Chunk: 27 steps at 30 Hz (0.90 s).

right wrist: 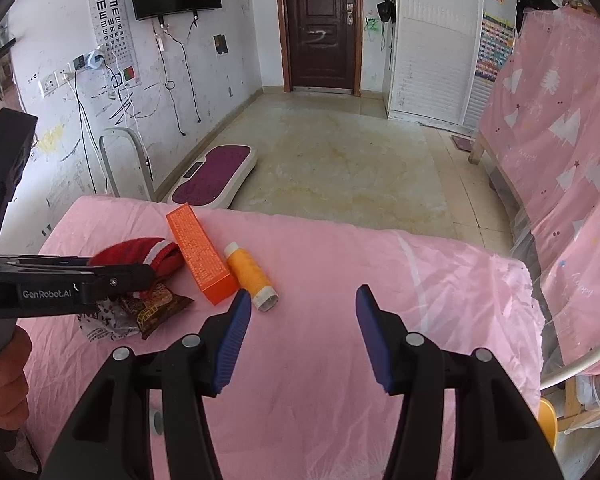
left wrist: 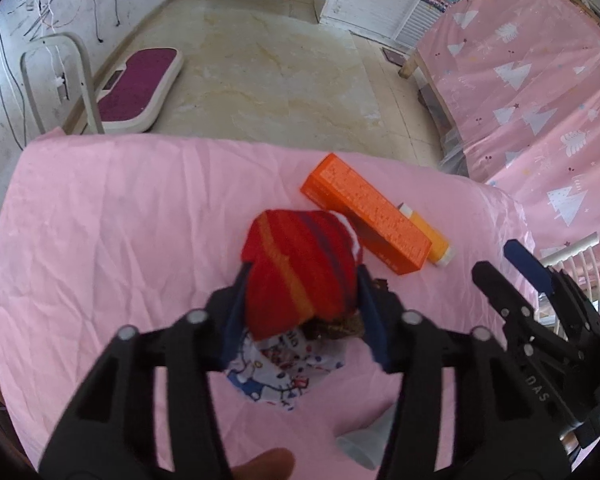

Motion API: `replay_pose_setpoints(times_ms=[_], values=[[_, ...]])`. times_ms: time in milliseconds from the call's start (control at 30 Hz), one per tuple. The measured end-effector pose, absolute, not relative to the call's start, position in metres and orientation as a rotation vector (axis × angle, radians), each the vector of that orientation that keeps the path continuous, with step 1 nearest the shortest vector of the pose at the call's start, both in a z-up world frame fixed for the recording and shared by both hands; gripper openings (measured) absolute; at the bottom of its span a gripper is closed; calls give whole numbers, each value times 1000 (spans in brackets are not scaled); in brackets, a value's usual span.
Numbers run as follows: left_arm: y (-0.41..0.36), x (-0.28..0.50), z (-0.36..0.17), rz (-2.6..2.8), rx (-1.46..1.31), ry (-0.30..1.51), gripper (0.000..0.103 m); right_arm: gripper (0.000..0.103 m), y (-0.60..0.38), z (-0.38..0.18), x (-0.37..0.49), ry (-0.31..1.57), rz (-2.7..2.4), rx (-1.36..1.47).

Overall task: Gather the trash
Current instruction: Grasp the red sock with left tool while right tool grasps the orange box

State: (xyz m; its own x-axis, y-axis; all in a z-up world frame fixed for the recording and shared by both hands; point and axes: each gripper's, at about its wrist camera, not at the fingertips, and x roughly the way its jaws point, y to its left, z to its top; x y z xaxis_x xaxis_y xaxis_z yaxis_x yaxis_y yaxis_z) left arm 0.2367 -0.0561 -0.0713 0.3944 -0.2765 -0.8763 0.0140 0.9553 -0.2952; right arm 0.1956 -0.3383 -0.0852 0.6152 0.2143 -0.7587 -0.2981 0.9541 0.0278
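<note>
Left gripper pinches the red sock, lifted above the wrappers on the pink sheet. Keep the pinch firm. Right gripper is spread and holds nothing. At 1 o'clock of the sock: one orange box, one yellow tube. Wrappers: two or three, overlapping

- Grippers: two. Left gripper; right gripper.
- Pink-covered table: one.
- Orange box: one, at the far side of the table.
- Yellow bottle: one, just right of the box.
- Red striped sock: one.
- Snack wrappers: two together at near left, one brown, one white printed.
- Cartoon-print cloth: one.
- Pink patterned bed covers: one, far right.
- Doors: one.
</note>
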Motion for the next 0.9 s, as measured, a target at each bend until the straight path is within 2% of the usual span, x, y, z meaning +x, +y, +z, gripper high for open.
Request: replay_pose_setpoints(times_ms=[67,167,900], values=[[-54,235,-71,-193,-274,1147,27,44,-336,-86,198,859,309,-106],[-48,234,-71,-192,-301,1135,19,44,-330,-85,199,852,332,-116],[5,217,-48,-156,-431,1003,17,44,-235,-95,233,839,524,-282]])
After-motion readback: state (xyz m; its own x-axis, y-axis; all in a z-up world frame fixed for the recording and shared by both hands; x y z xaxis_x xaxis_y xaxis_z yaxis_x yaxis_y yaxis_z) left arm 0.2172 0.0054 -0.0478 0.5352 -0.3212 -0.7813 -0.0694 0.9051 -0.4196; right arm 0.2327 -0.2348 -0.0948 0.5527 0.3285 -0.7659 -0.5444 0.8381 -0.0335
